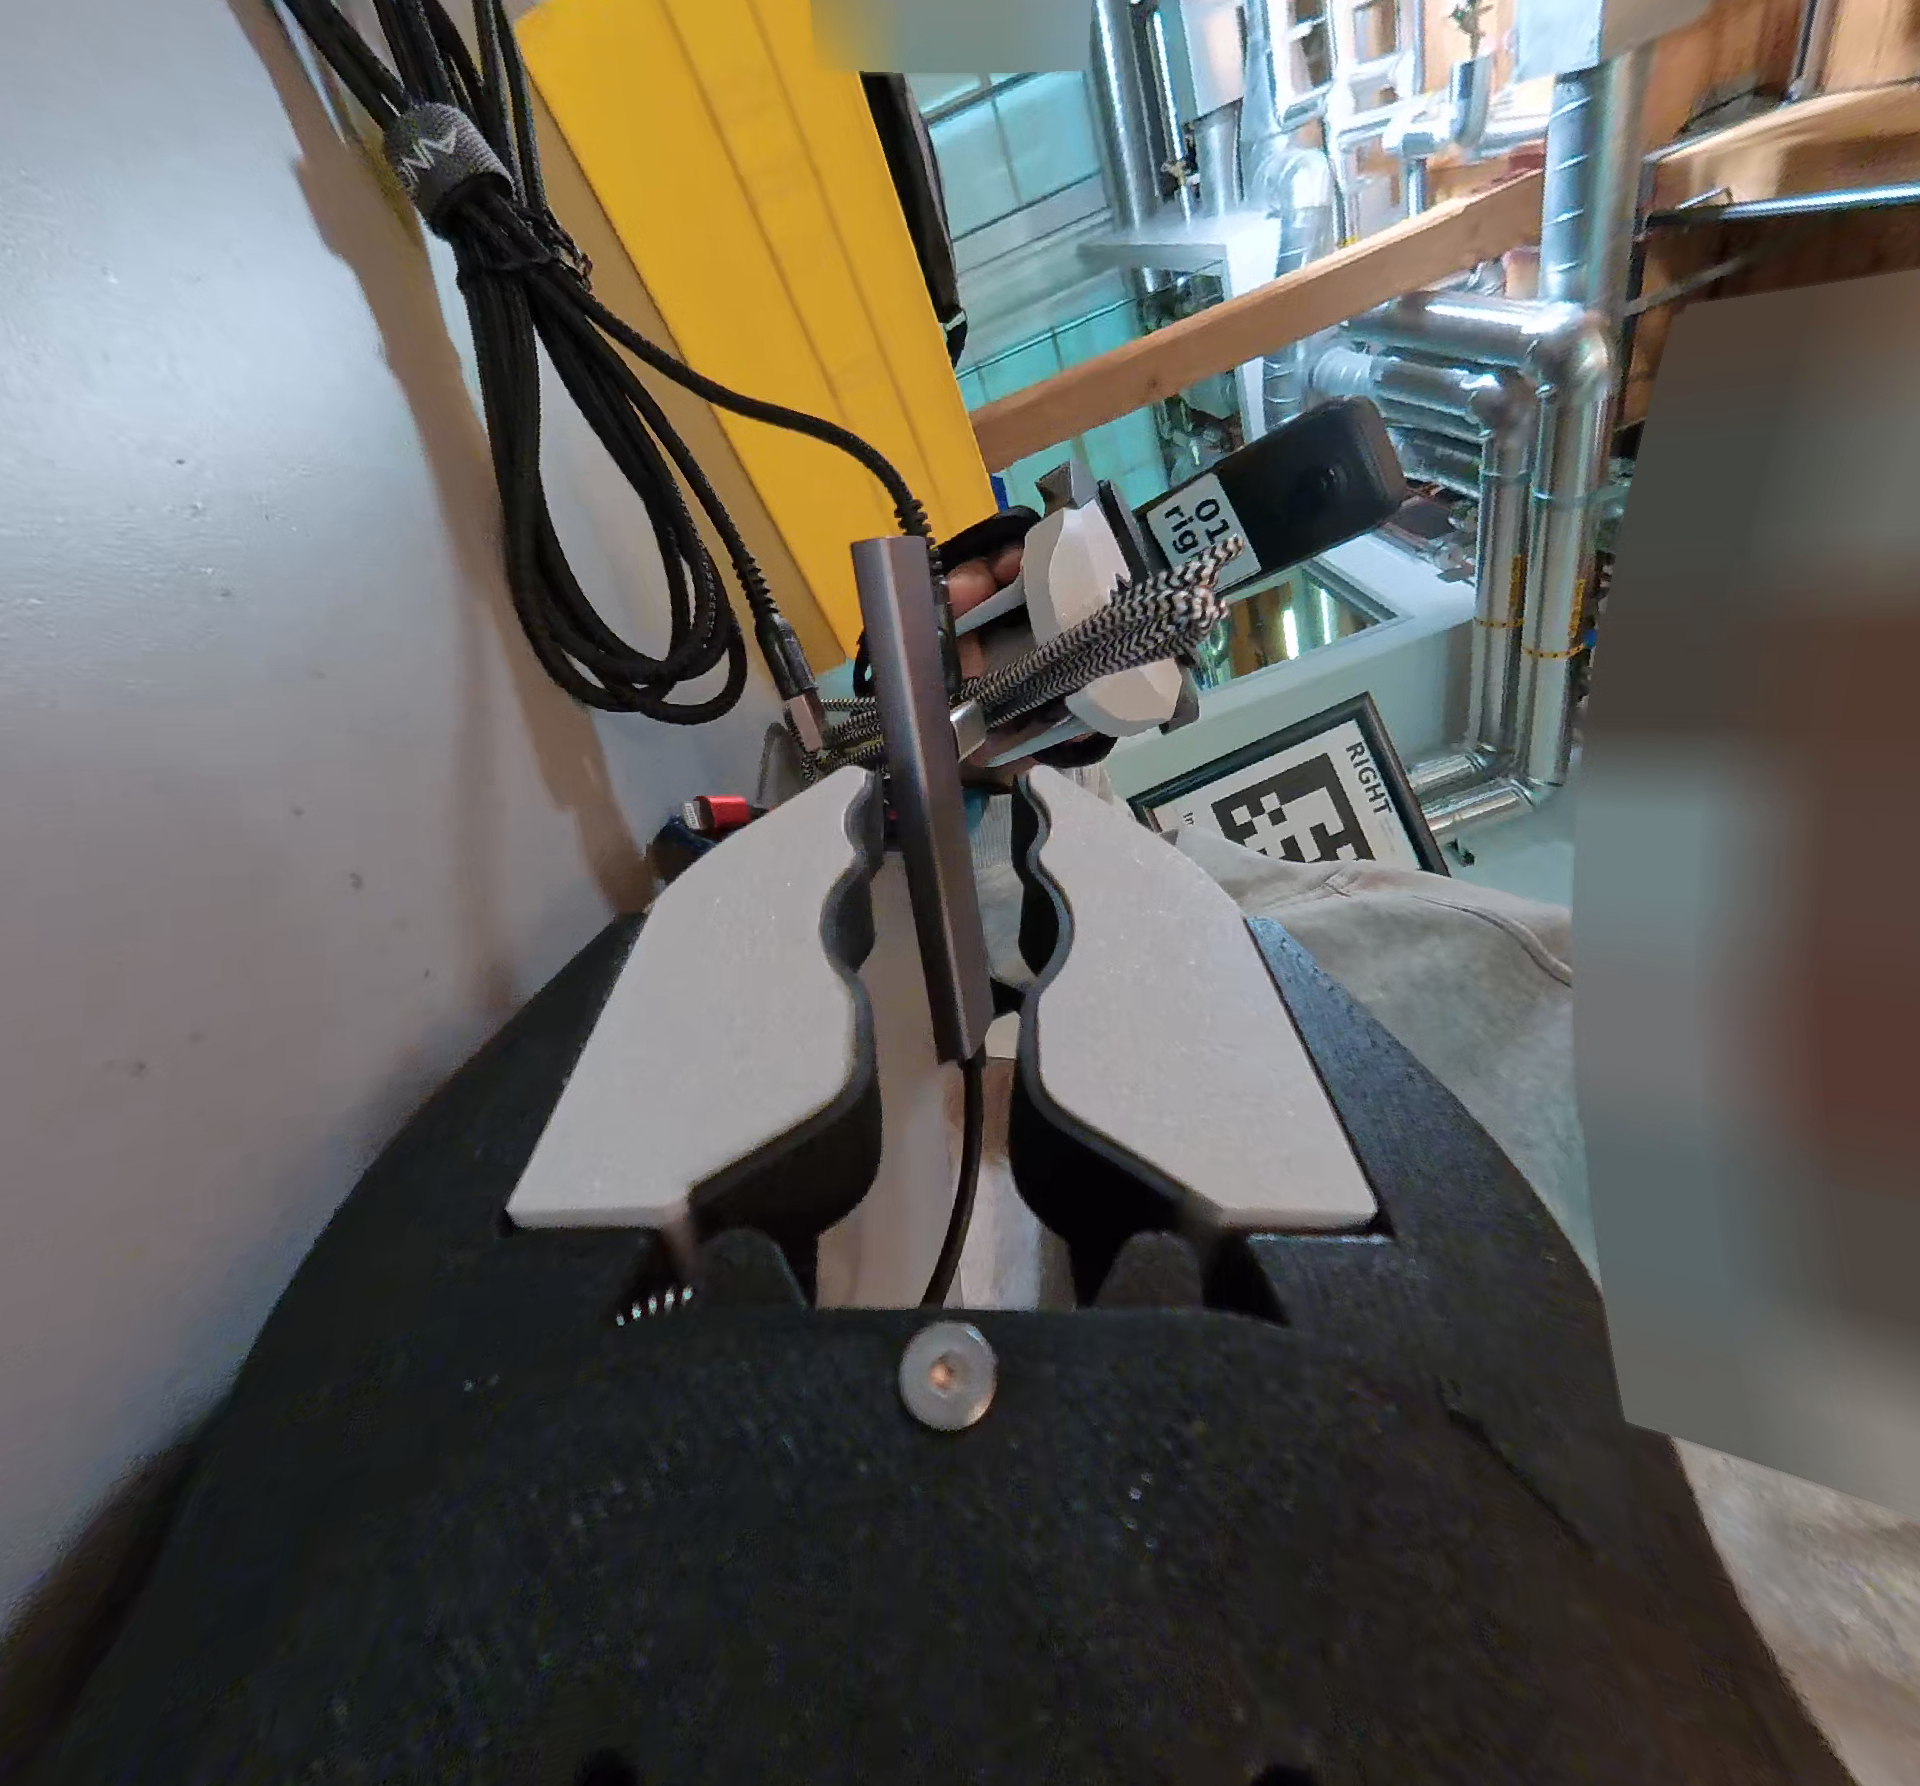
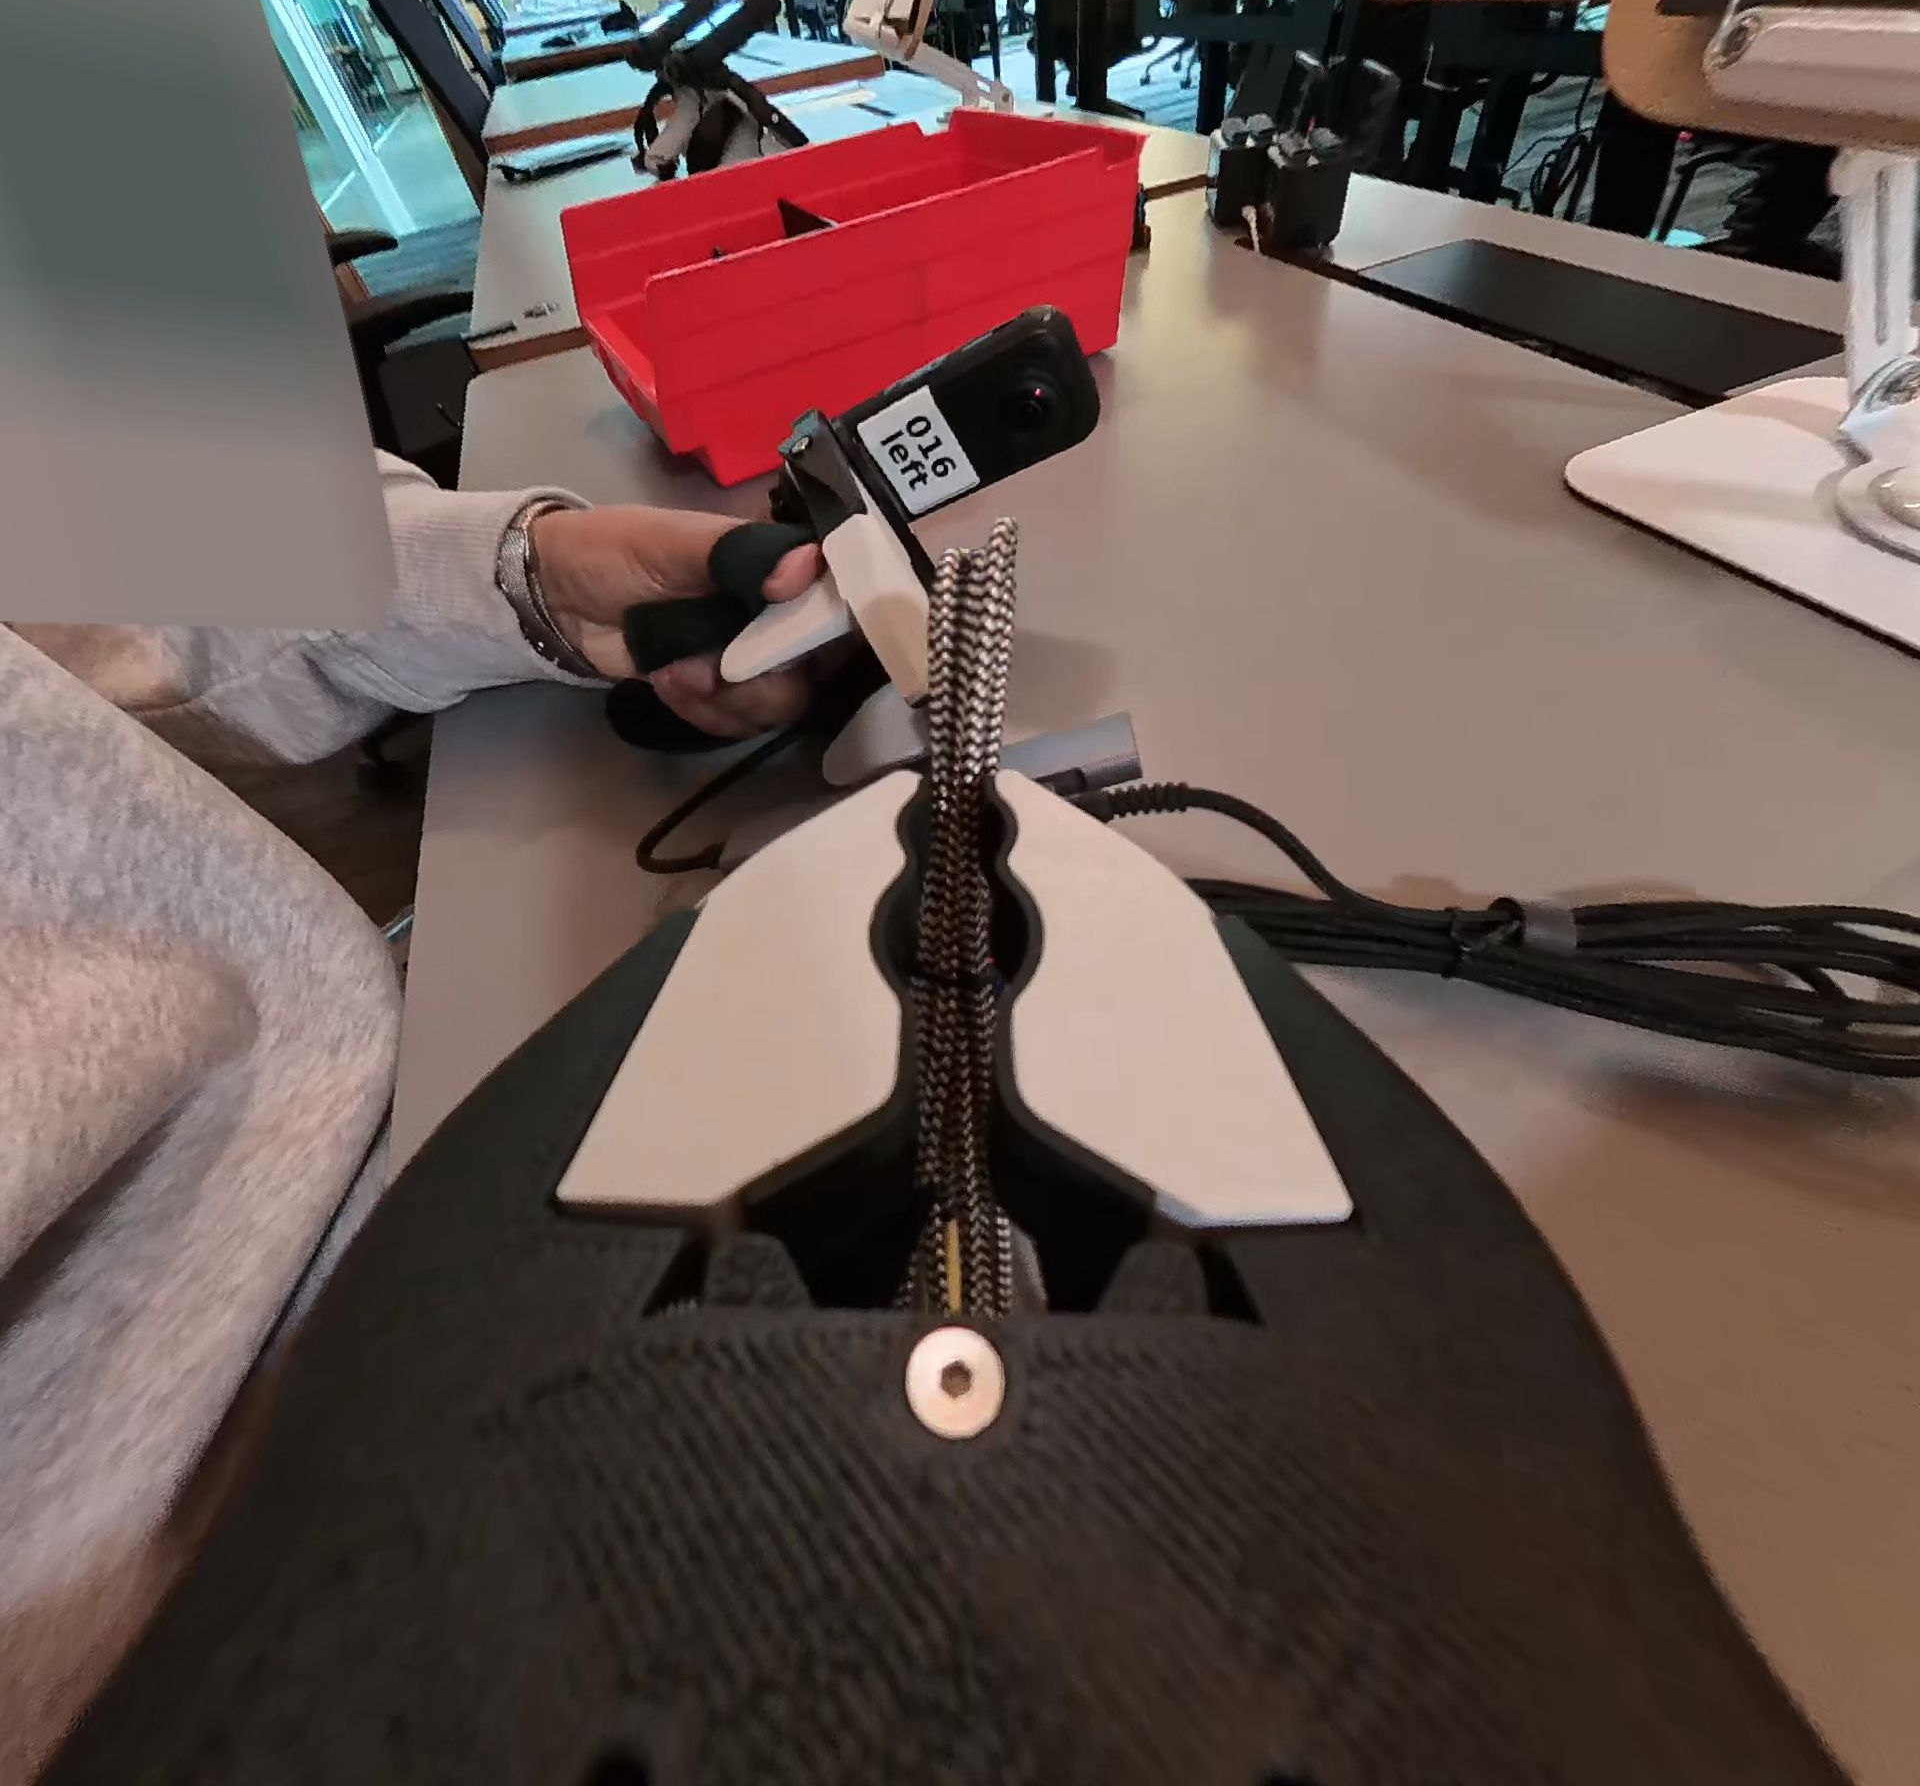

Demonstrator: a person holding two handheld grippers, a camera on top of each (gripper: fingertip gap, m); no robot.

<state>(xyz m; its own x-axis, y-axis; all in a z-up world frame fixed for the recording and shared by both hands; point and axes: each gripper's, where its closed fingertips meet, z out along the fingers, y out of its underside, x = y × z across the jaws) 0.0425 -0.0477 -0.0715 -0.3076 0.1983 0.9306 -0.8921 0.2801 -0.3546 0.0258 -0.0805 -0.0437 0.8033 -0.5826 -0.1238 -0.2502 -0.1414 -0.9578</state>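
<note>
Here, the left gripper (image 1: 940, 863) clamps a grey hub (image 1: 920, 801) steady while the right gripper (image 2: 961, 801), closed, pinches a striped braided cable (image 2: 961, 905) at its port.

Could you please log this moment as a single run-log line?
left gripper: shut on grey hub | right gripper: shut on braided cable | black cable bundle: on table

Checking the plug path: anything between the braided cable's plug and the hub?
Nothing visible. The right gripper pinches the braided cable, whose plug already sits against the hub edge, between the left gripper fingers. The black cable joins the hub on the opposite side, clear of the plug.
</note>
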